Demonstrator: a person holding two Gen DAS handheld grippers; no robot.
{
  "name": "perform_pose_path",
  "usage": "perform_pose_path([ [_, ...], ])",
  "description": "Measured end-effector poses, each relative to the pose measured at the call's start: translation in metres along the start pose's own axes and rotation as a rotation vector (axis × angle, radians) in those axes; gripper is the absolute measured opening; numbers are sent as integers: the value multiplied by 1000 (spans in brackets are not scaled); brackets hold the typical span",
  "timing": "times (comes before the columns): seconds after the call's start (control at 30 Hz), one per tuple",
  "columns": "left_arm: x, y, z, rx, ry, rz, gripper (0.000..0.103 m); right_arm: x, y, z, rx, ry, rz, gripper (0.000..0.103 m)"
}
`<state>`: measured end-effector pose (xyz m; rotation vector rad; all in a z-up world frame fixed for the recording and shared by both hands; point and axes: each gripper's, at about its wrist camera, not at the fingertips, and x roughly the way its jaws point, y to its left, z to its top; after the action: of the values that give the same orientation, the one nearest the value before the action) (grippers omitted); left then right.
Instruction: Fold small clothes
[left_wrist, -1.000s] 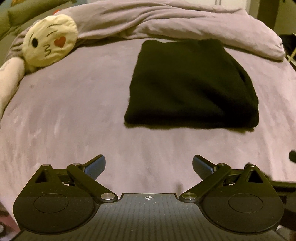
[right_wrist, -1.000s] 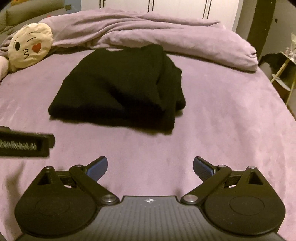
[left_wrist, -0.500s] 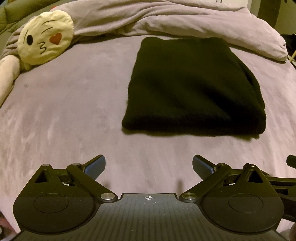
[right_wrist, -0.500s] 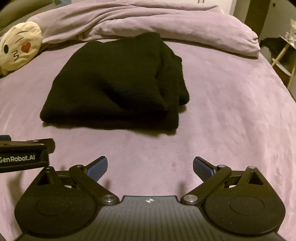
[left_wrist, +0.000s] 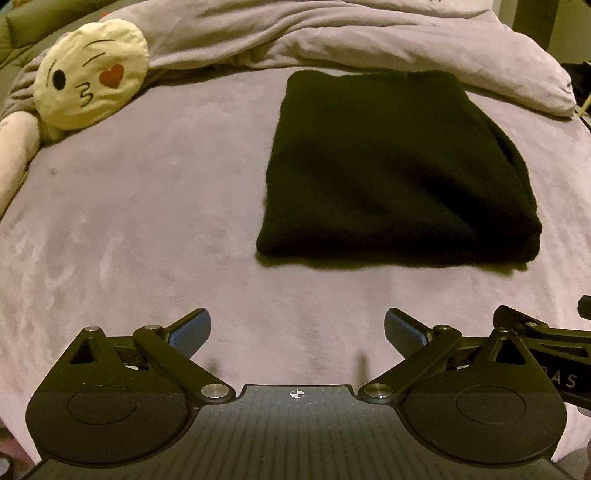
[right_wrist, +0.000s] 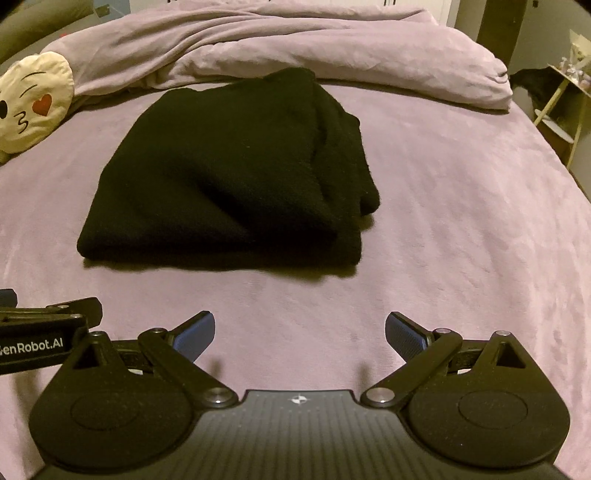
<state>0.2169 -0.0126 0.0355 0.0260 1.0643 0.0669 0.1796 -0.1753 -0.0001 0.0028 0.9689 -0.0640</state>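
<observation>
Holding my left gripper (left_wrist: 297, 328) low over the bed sheet (left_wrist: 147, 229), I see its blue-padded fingers spread wide with nothing between them. My right gripper (right_wrist: 300, 330) is likewise spread wide and empty, and it sits just beside the left one, each showing at the edge of the other's view. Ahead of both, apart from the fingertips, lies the black garment (right_wrist: 229, 177), folded into a thick, roughly square bundle flat on the sheet, its stacked layers showing along the right side. Behind the garment runs a rumpled lilac duvet (right_wrist: 295, 51), touching or nearly touching its far edge. Left of the garment, well apart, a kissing-face emoji pillow (left_wrist: 92, 77) leans against the duvet.
</observation>
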Motion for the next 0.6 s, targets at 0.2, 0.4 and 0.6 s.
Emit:
perform_pose_path([
  [0.2, -1, 1, 0, -2, 2, 1, 103, 0, 2, 1, -14, 3, 1, 99],
  [0.4, -1, 2, 0, -3, 4, -1, 103, 0, 3, 3, -12, -2, 1, 99],
  [0.6, -1, 3, 0, -2, 4, -3, 103, 0, 3, 2, -5, -3, 5, 99],
])
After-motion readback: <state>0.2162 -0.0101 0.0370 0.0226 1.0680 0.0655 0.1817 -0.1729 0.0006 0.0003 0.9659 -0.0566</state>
